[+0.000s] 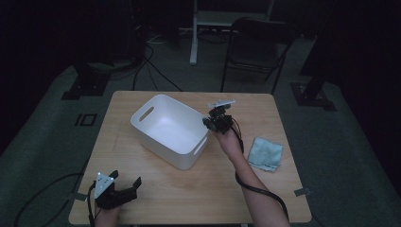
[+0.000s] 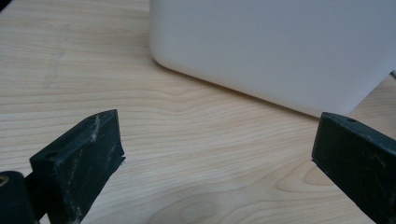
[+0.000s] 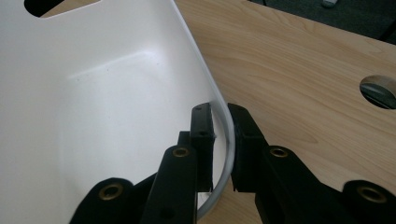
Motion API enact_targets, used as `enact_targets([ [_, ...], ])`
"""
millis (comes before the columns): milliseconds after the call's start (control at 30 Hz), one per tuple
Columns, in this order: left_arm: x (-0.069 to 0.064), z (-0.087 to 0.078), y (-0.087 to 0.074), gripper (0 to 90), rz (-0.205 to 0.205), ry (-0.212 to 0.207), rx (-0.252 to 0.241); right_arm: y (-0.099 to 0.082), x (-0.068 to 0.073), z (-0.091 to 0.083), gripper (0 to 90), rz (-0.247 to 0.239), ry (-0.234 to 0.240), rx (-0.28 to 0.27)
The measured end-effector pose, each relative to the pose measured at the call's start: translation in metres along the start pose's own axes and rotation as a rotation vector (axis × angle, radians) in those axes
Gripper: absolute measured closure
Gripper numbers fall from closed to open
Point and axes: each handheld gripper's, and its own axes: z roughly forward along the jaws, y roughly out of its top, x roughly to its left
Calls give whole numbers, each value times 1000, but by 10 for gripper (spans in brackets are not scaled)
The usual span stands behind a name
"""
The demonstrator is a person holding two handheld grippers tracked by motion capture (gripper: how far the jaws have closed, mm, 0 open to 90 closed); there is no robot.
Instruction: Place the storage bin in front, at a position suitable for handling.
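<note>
Left gripper (image 1: 128,188) nearest, jaws wide over pale wooden table (image 1: 198,189), right gripper (image 3: 223,140) clamped on white plastic bin's (image 1: 170,130) rim, crumpled grey-blue cloth (image 1: 265,153) well apart, black folding chair (image 1: 257,47) beyond.

You are looking at a square light-wood table (image 1: 156,189) carrying a white rectangular plastic bin (image 1: 171,131) with handle slots, sitting toward its far left corner, and a crumpled grey-blue cloth (image 1: 265,153) lying flat near its right edge, well apart from the bin.

Your white bin (image 1: 170,130) sits upright and empty mid-table (image 1: 198,189), turned at an angle, handle slots at both ends.
</note>
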Motion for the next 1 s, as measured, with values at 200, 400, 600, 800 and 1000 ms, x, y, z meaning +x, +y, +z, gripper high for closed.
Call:
enact_targets([
  [200, -1, -1, 1, 16, 6, 2, -12, -8, 0, -8, 815, -21, 11, 0],
  [400, -1, -2, 1, 16, 9, 1, -13, -16, 1, -17, 814, -33, 32, 0],
  [600, -2, -2, 1, 16, 16, 3, -11, -26, 1, -27, 814, -43, 56, 0],
  [800, -2, -3, 2, 16, 21, 6, -12, -34, 1, -36, 814, -49, 73, 2],
  [1000, -3, -3, 2, 15, 32, 6, -7, -47, 4, -49, 814, -68, 90, 3],
])
